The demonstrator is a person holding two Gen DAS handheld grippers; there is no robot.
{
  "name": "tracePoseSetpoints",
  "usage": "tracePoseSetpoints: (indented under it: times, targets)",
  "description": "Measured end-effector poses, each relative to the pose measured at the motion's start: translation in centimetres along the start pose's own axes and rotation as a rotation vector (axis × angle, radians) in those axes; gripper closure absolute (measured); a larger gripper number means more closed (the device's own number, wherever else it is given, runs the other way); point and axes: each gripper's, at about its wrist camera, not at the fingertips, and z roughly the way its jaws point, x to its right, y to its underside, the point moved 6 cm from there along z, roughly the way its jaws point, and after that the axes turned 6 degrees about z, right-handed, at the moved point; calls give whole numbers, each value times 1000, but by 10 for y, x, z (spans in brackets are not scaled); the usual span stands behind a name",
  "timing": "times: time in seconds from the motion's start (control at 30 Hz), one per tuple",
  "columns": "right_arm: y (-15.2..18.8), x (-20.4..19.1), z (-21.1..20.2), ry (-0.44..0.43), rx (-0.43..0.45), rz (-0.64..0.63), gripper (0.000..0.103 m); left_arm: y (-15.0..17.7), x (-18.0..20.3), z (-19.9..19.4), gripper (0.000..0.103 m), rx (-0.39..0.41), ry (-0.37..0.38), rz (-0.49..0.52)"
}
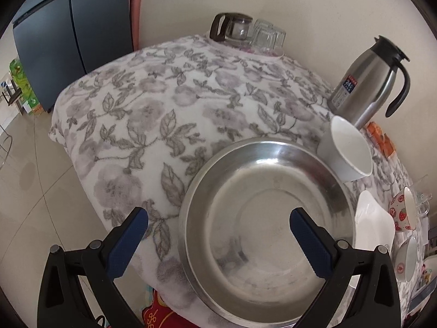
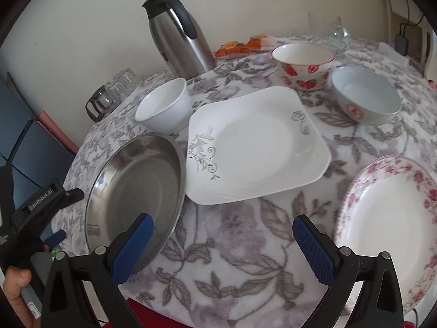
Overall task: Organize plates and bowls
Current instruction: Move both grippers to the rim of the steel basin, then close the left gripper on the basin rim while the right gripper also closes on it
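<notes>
From the left wrist, the left gripper hung with its jaws wide apart and empty, straddling the near left rim of the steel pan. One blue pad sat outside the rim over the cloth, the other over the pan's inside; whether either touched metal could not be told. The pan lay at the table's near edge, its front rim seeming to reach or slightly overhang where the cloth dropped away. A white bowl stood just beside the pan's far right rim, with the flask behind it. The risk as I judged it: a thin, slick rim could slip from the pads, or a clumsy closing could nudge the pan off the edge or into the bowl.

From the right wrist, the right gripper also had its jaws apart, holding nothing, above bare cloth between the pan and the floral plate. The square plate lay beyond, its corner just beside the pan's rim and possibly touching it. A strawberry bowl and a pale bowl stood behind, close together. The left gripper showed at the pan's left side. The soft, rumpled cloth could drag or tip any dish slid across it, and lifting the pan carelessly might clip the square plate.
</notes>
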Motion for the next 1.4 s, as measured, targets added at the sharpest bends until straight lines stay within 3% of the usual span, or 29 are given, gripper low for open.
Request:
tracePoseSetpoints:
  times: [0.27,0.47,0.6,0.67,0.73,0.93,1.07,1.2,1.4]
  targets:
    - [-2,-3,18,-74,-44,116,4,-3,-10,16,0,-14,8,11]
    - [0,-18,30,-99,-75,74,29,-3,-27,28,0,-38,22,-80]
    - [3,-27,40,-126,-106,47,52,-2,-34,37,0,-59,19,-107]
    - [5,-30,44,-129,-121,41,53,-3,-37,40,0,-65,21,-116]
    - [6,-32,48,-133,-132,36,61,-3,-37,42,1,-64,34,-123]
    - [6,-36,53,-148,-141,24,71,-5,-36,51,26,-80,65,-124]
    - [5,-39,55,-156,-141,18,72,-6,-35,55,51,-81,80,-121]
    - [5,-39,58,-151,-144,16,77,-5,-30,64,57,-90,104,-112]
    - [5,-40,60,-149,-148,13,82,-8,-31,70,65,-73,72,-91]
